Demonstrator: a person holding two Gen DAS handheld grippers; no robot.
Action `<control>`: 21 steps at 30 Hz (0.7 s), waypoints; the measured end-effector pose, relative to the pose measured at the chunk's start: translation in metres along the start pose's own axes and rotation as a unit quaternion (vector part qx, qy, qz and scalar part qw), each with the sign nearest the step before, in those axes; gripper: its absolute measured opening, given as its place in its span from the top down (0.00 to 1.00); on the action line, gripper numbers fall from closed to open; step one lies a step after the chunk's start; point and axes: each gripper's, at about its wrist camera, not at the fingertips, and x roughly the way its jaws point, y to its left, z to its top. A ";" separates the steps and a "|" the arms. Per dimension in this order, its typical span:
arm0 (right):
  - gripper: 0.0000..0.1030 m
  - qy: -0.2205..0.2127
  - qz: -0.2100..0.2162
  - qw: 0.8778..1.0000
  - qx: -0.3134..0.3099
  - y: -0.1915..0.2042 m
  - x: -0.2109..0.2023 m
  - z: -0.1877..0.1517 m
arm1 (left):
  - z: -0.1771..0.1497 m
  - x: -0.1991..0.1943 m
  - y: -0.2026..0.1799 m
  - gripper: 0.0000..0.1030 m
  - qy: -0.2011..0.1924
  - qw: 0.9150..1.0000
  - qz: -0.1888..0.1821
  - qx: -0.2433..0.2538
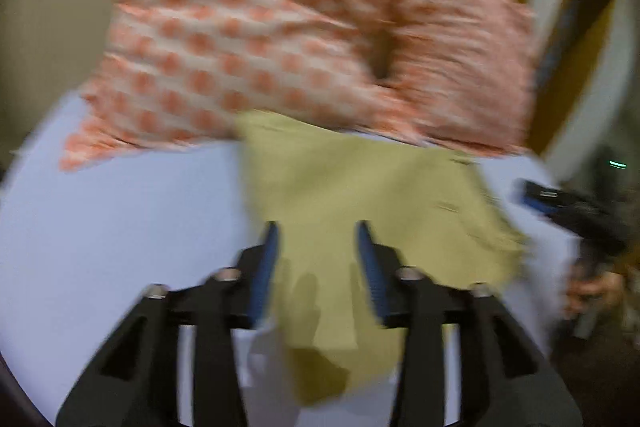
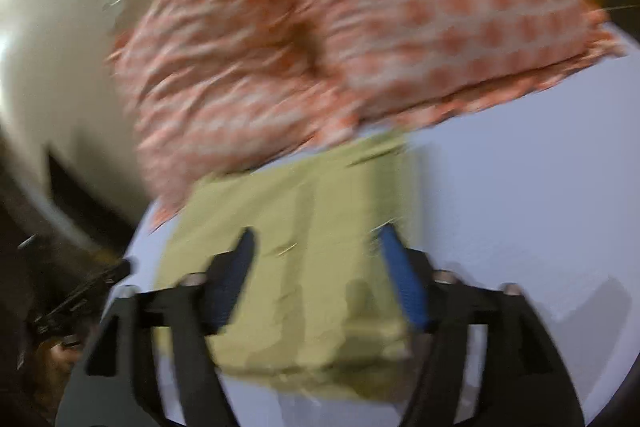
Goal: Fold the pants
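The olive-yellow pants (image 1: 360,195) lie folded on a pale lilac sheet (image 1: 128,227), their far end under a pillow. My left gripper (image 1: 318,231) is open and empty, its blue-padded fingers spread just above the near part of the pants. In the right wrist view the pants (image 2: 316,227) form a thick folded rectangle. My right gripper (image 2: 316,239) is open and empty, its fingers straddling the pants' near half. Both views are motion-blurred.
A white pillow with orange dots (image 1: 280,27) lies at the head of the bed, also in the right wrist view (image 2: 380,7). The right gripper (image 1: 568,207) shows at the left view's right edge. A cream wall (image 2: 60,47) stands behind.
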 end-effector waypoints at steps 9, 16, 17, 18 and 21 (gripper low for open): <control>0.08 0.048 -0.131 0.990 -0.030 0.037 0.019 -0.028 | -0.029 0.025 -0.029 0.33 0.072 0.996 0.053 -0.007; 0.01 0.002 -0.167 0.978 -0.122 0.080 -0.041 -0.109 | -0.095 -0.053 -0.052 0.03 0.037 0.991 0.130 0.011; 0.01 0.011 -0.171 0.978 -0.123 0.083 -0.035 -0.117 | -0.102 -0.048 -0.047 0.03 0.042 0.991 0.130 0.014; 0.01 0.022 -0.181 0.975 -0.124 0.084 -0.028 -0.127 | -0.109 -0.042 -0.045 0.03 0.047 0.990 0.131 0.017; 0.01 0.047 -0.205 0.969 -0.133 0.087 -0.005 -0.140 | -0.119 -0.025 -0.043 0.03 0.059 0.985 0.160 0.022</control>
